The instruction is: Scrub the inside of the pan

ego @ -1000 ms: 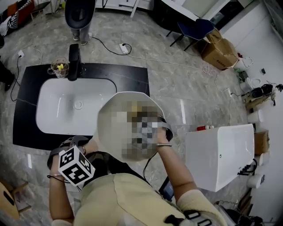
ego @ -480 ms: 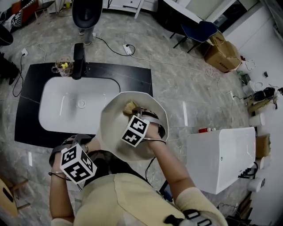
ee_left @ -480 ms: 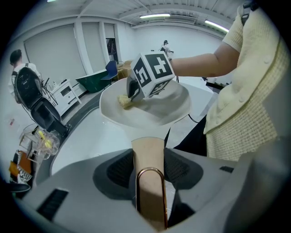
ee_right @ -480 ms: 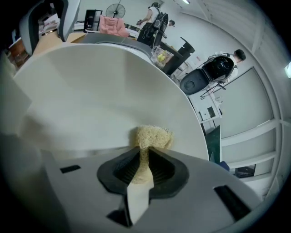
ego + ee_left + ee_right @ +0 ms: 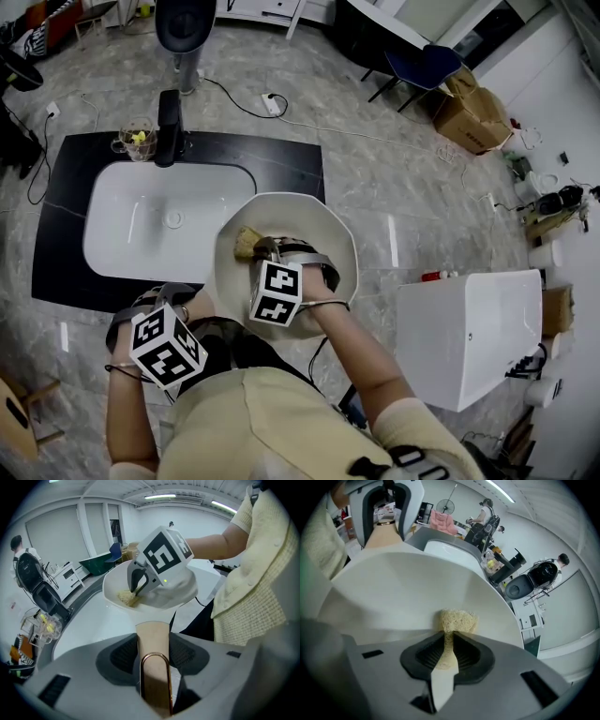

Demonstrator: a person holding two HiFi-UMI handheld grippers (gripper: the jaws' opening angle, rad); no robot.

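A cream-white pan (image 5: 319, 225) hangs tilted in front of the person, beside the sink. My left gripper (image 5: 153, 644) is shut on the pan's tan handle (image 5: 154, 663), which has a copper loop at its end; in the head view only that gripper's marker cube (image 5: 167, 345) shows plainly. My right gripper (image 5: 263, 249) is inside the pan, shut on a yellowish fibre scrubber (image 5: 247, 242). The scrubber (image 5: 458, 619) presses against the pan's inner wall (image 5: 403, 597) on its left side. The left gripper view shows the scrubber (image 5: 125, 597) low in the pan (image 5: 180, 588).
A white sink basin (image 5: 141, 246) sits in a black counter (image 5: 281, 161) with a black faucet (image 5: 169, 127) and a glass cup (image 5: 137, 139). A white cabinet (image 5: 469, 328) stands to the right. Cardboard box (image 5: 473, 117) and cables lie on the floor beyond.
My right gripper has dragged the scrubber from the pan's upper middle toward its left side. The pan and left gripper have stayed nearly still.
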